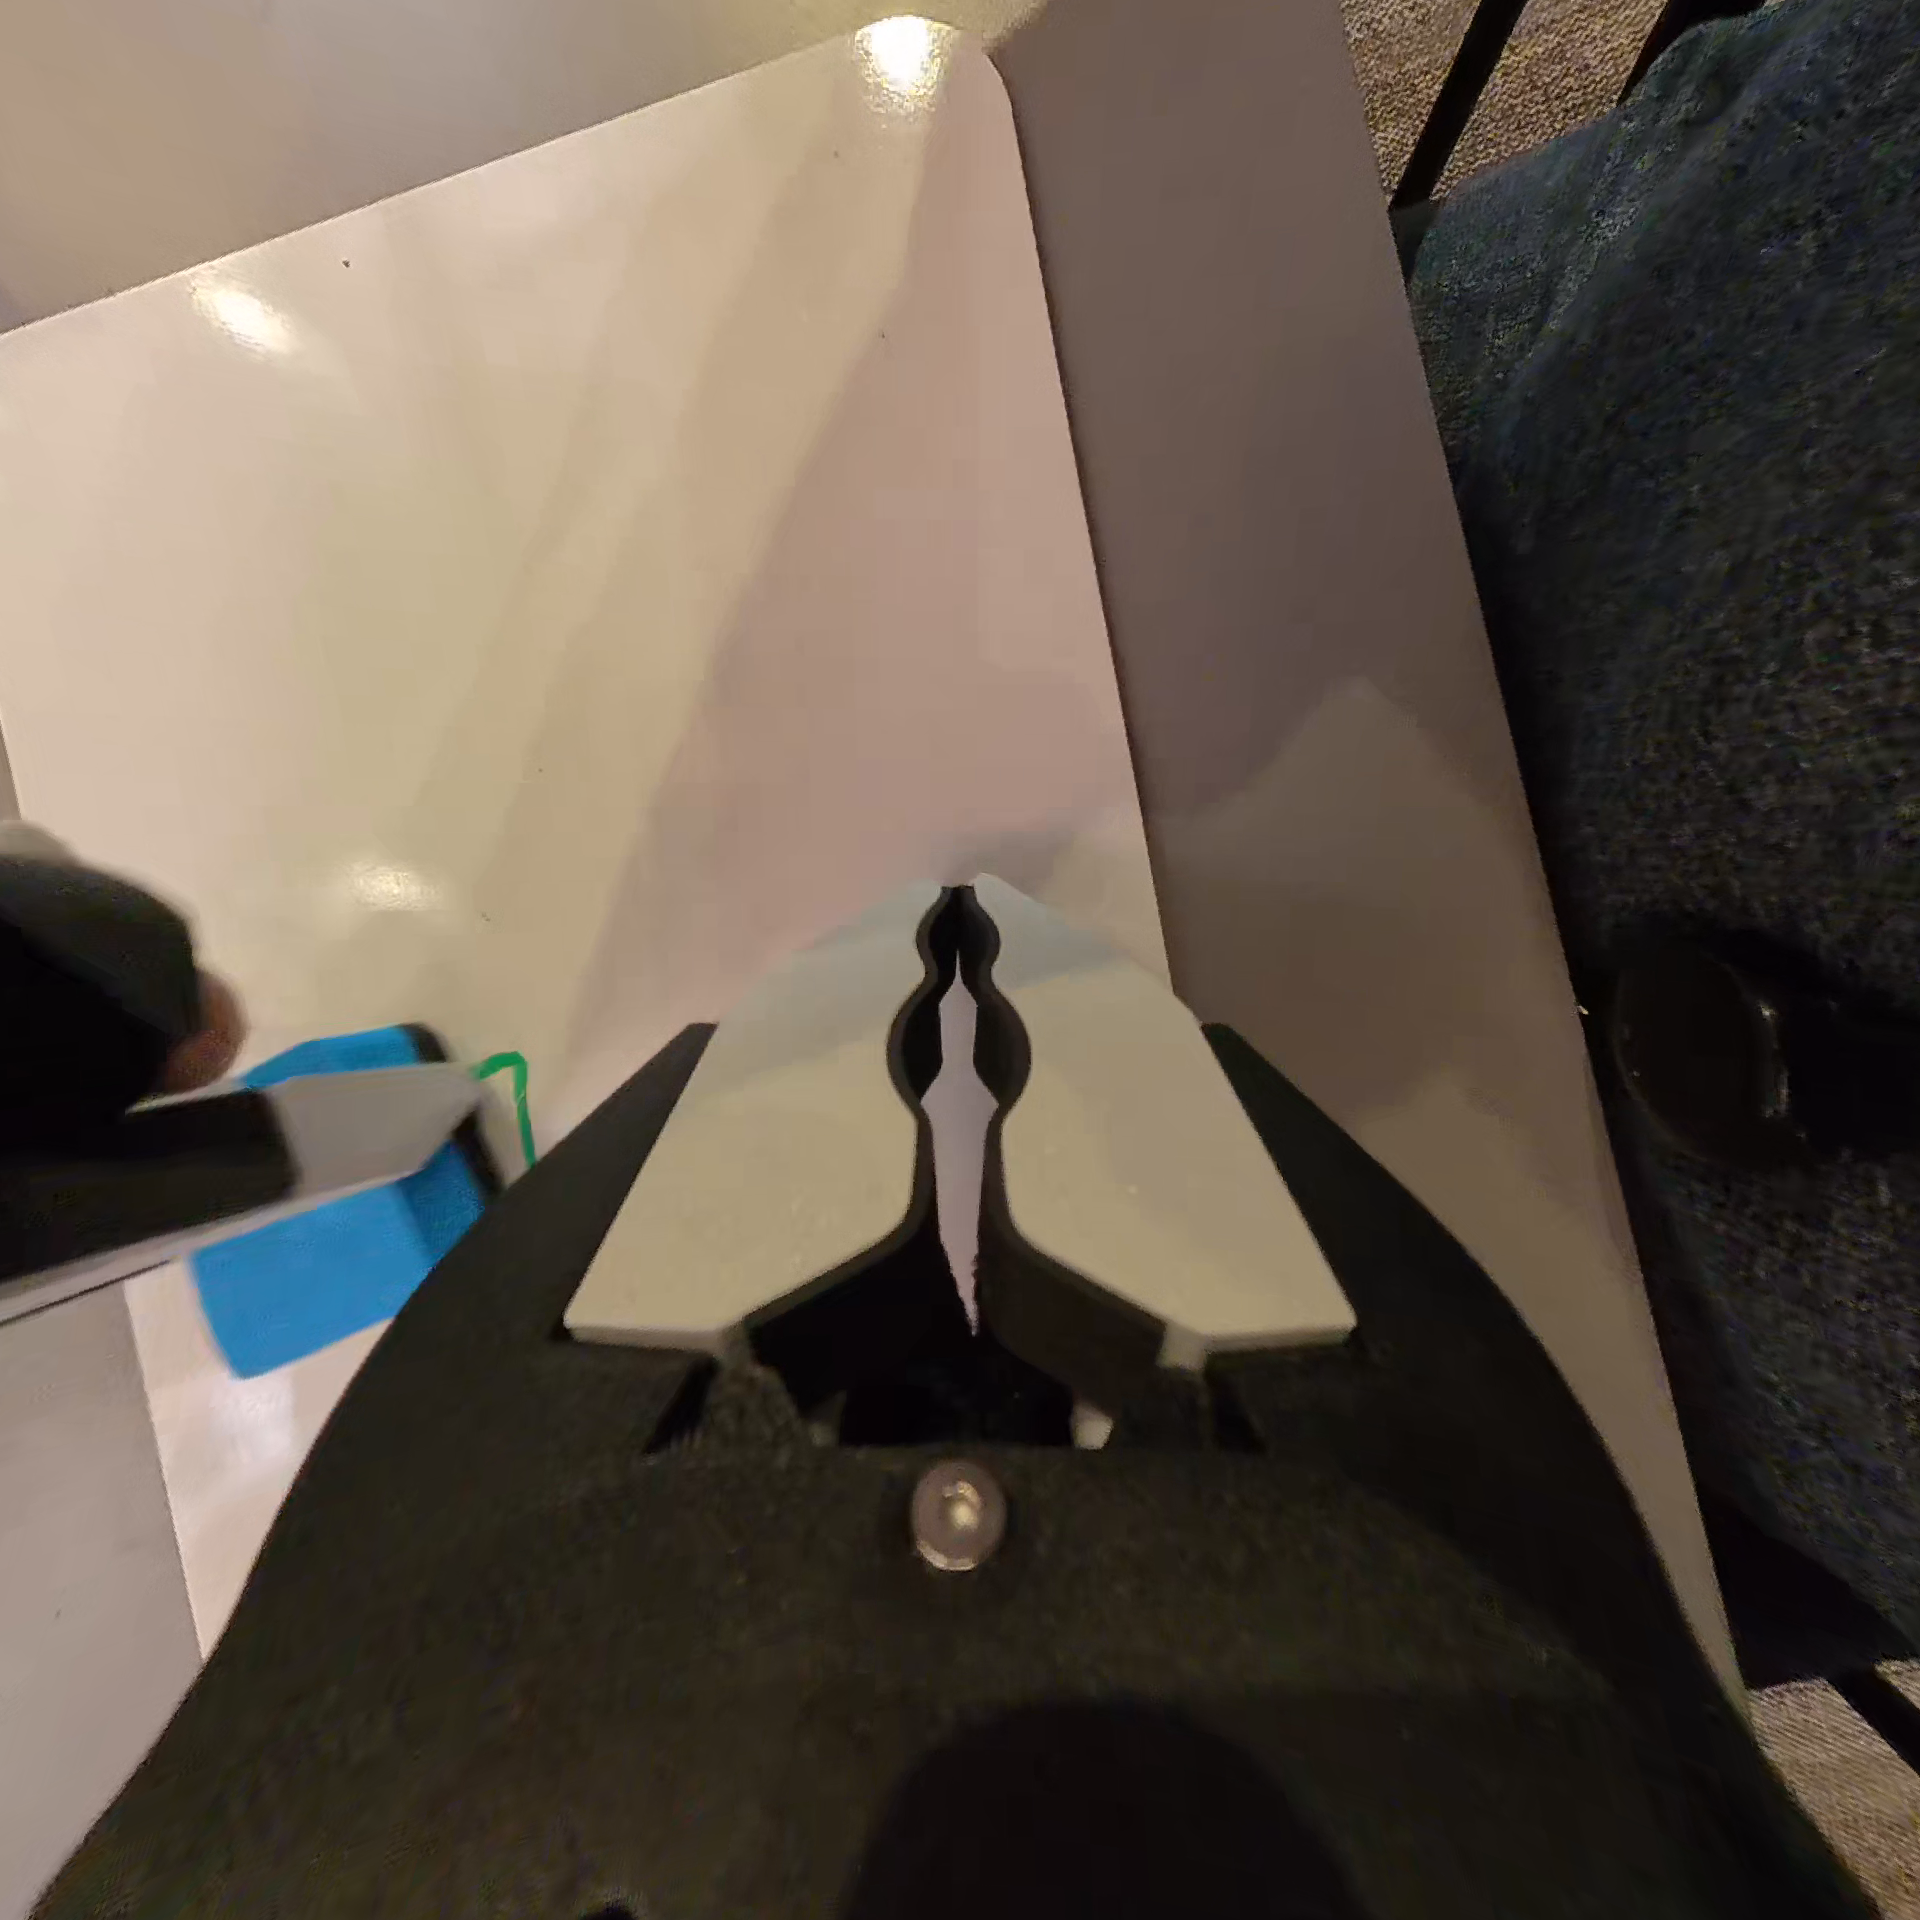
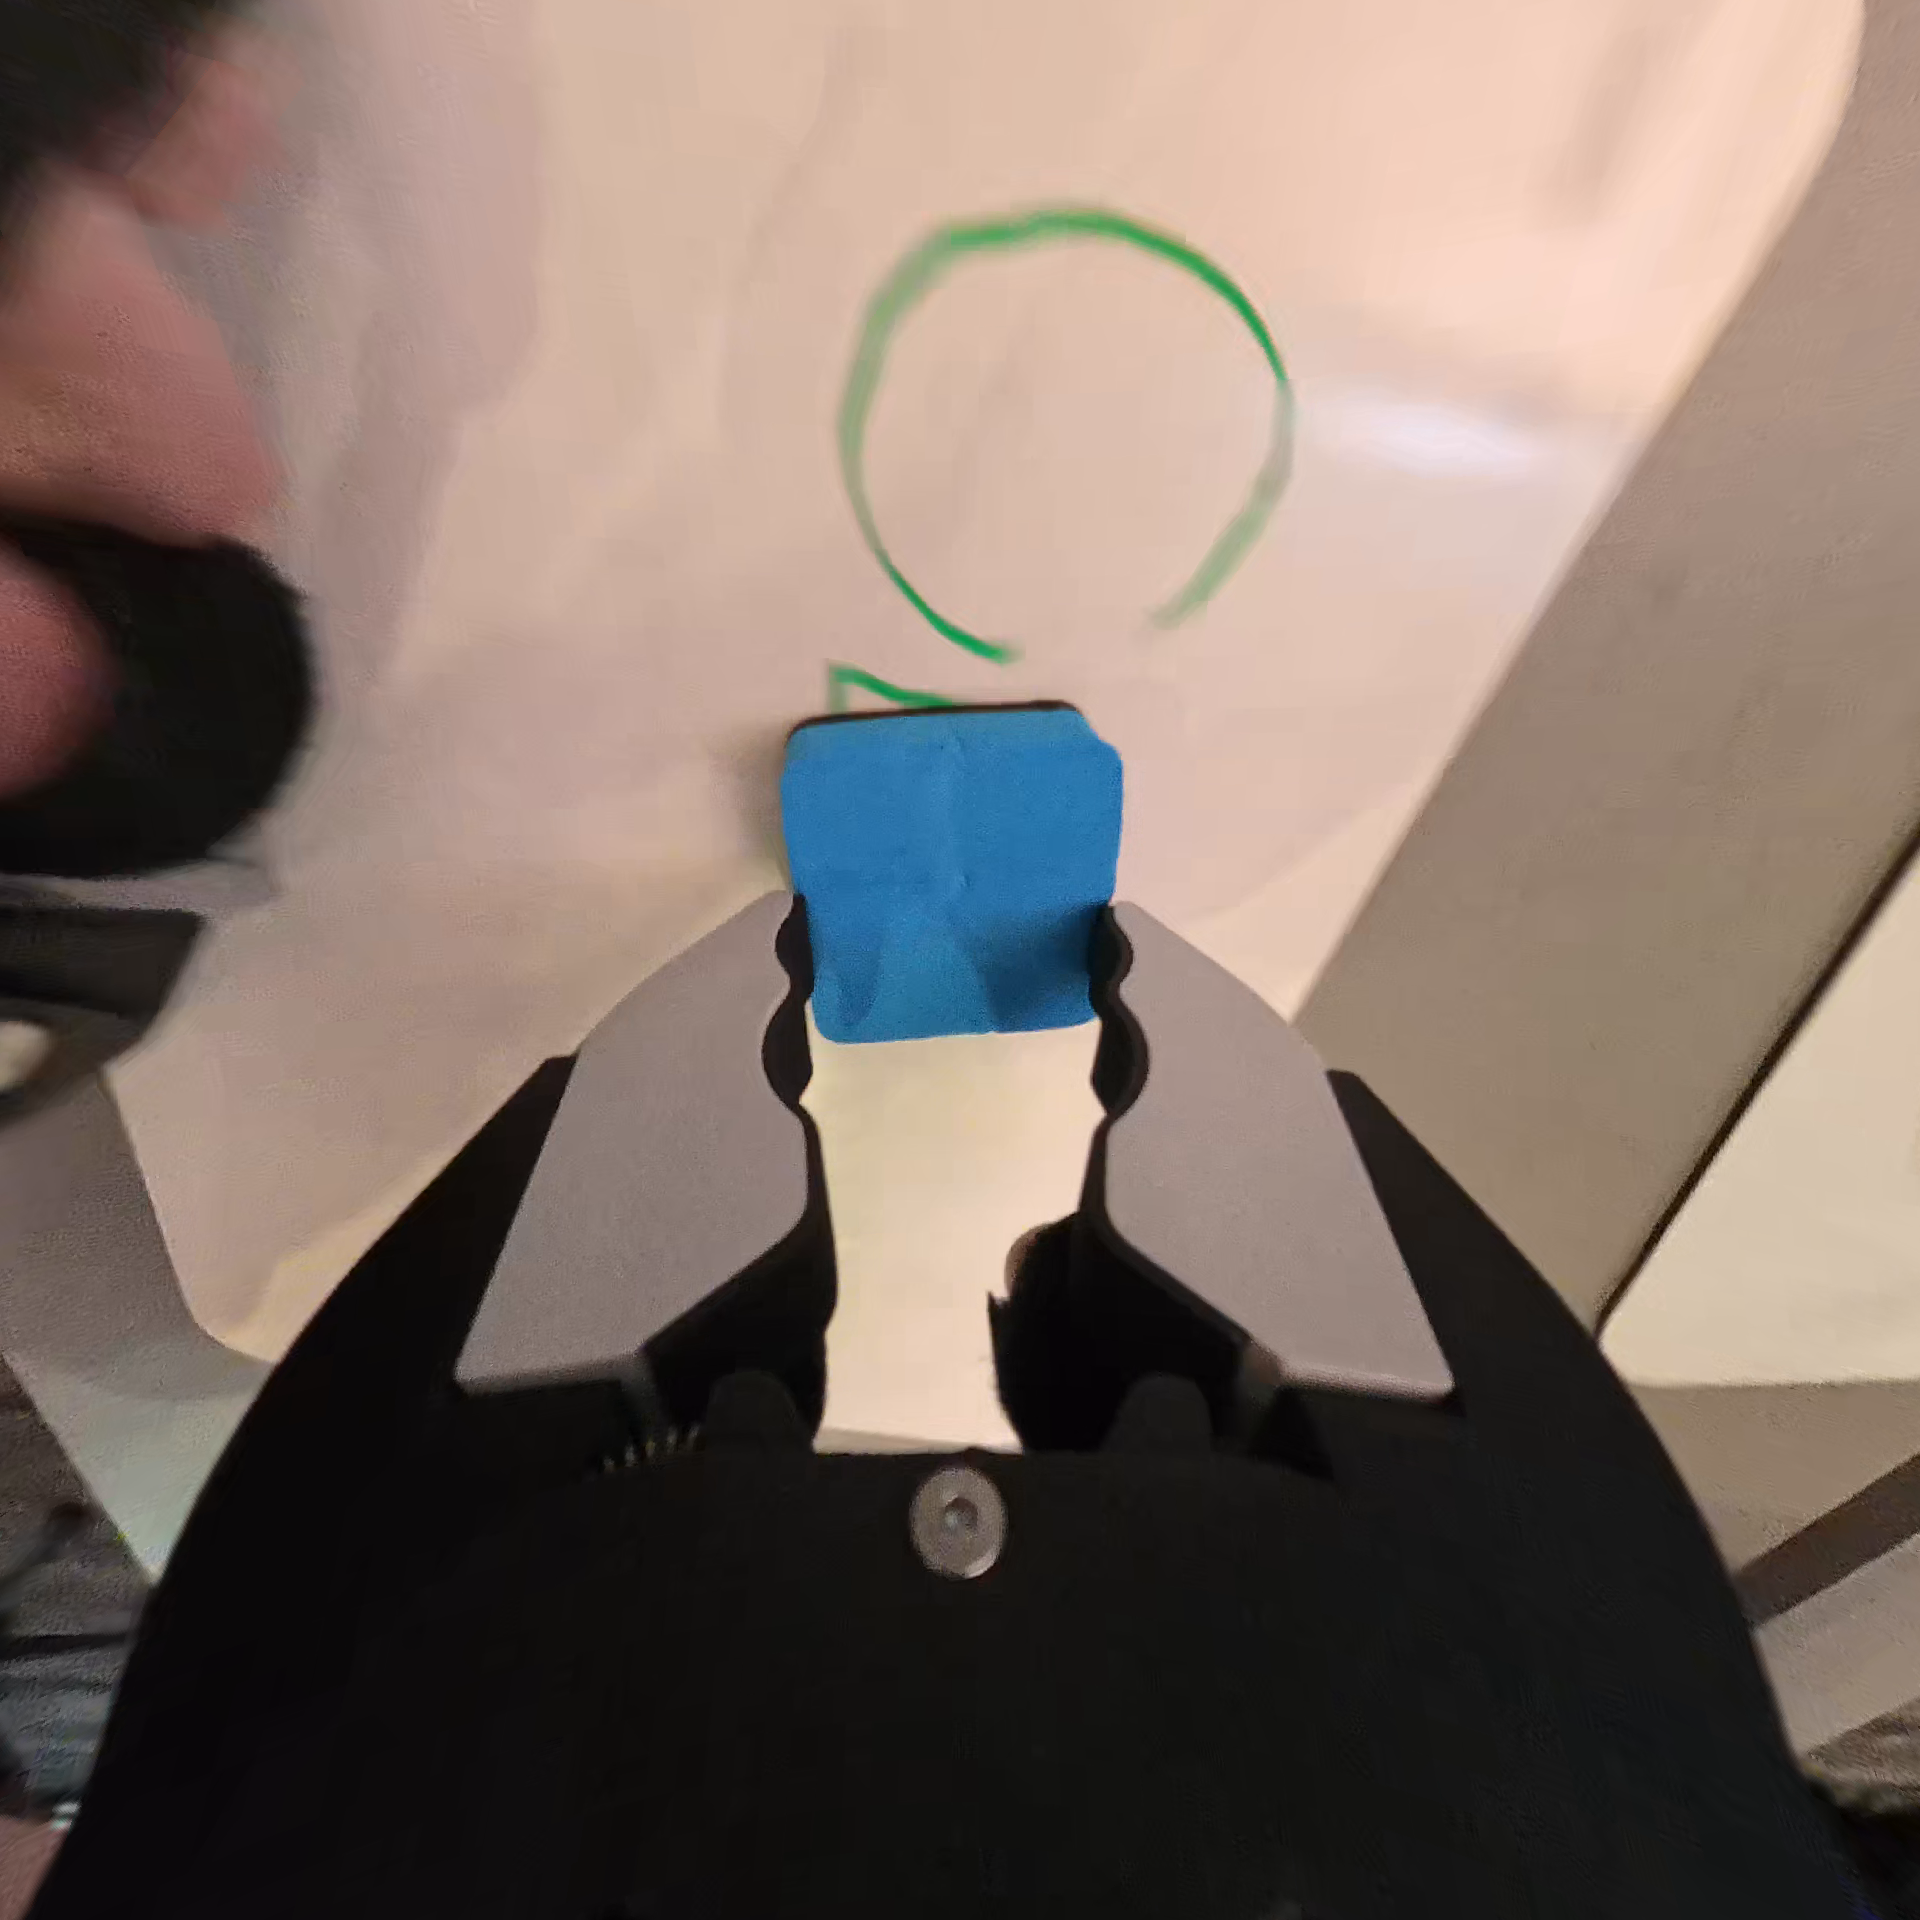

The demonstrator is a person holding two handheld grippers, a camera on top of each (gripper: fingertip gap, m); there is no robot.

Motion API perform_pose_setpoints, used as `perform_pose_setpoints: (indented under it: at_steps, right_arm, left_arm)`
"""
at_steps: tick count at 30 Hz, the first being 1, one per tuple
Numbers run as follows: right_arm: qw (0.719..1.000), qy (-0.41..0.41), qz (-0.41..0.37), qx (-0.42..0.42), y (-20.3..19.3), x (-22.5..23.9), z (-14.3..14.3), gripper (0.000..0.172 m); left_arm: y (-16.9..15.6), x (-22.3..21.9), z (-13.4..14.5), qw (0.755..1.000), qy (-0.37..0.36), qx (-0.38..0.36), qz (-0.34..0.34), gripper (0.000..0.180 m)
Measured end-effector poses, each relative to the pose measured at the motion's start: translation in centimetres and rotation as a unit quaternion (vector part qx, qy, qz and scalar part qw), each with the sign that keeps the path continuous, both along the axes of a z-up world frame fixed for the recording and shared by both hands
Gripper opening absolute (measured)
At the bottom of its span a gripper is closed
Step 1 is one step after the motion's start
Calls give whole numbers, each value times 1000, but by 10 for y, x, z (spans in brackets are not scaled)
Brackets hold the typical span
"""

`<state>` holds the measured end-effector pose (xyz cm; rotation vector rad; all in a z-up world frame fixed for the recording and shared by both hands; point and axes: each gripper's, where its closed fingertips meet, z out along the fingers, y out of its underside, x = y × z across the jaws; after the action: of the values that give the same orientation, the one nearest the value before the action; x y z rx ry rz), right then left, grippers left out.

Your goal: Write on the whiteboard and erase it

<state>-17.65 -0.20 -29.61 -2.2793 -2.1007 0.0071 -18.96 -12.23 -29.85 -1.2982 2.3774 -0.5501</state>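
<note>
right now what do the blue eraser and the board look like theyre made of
Eraser: looks like soft matte foam, with creases and dents where the right gripper pinches it, and a thin dark layer, maybe felt, at its far edge. Whiteboard: smooth glossy sheet; lamp glare shows on it. Core material unclear.

Blue eraser (image 2: 951, 873) flat on white whiteboard (image 2: 623, 468), touching green marks (image 2: 1060, 416)
</note>
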Motion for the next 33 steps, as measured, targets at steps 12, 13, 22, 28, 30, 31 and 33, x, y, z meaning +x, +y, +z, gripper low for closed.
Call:
perform_pose_setpoints:
  at_steps: [12,13,22,28,30,31,33]
  right_arm:
    - [999,-6,-20,35,8,-6,0,53]
    - [999,10,-8,33,3,-22,0,53]
    - [999,-13,20,35,-5,-25,0,53]
    - [1000,-30,-5,-1,-14,6,0,52]
    - [999,-20,14,28,-8,-15,0,53]
    - [999,-19,4,35,-2,-14,0,53]
    - [998,-18,-45,29,6,13,0,53]
  left_arm:
    - [1,0,0,1000,3,7,3,1]
    - [1,0,0,1000,2,8,4,1]
    - [2,0,0,1000,1,20,7,1]
    - [3,1,1,1000,2,21,6,1]
    - [3,1,1,1000,1,17,6,1]
    - [3,1,1,1000,0,15,7,1]
    - [3,1,0,1000,-3,17,8,1]
